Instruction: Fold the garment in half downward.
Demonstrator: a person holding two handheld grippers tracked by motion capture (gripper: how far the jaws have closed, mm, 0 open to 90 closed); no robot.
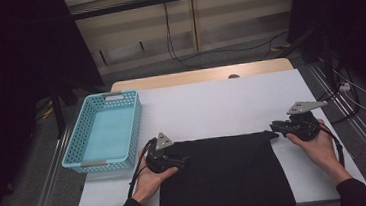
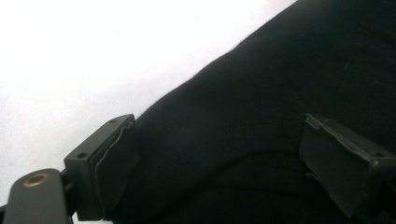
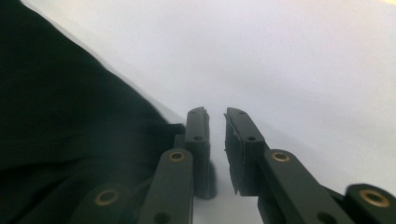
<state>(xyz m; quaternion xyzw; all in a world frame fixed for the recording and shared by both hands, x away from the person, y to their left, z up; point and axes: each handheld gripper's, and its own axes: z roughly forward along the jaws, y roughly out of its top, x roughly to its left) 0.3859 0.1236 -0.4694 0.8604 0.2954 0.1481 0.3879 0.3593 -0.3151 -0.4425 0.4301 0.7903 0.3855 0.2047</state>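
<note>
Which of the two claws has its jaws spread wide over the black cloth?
The left claw: its jaws stand far apart over the black cloth. The right claw shows a narrow gap.

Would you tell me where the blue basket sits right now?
In the high view, the blue basket sits on the table's left edge, beside the left gripper and black cloth.

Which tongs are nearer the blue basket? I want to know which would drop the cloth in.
Left. The left tongs sit just right of the blue basket, at the black cloth's near corner; the right tongs are across the cloth.
</note>
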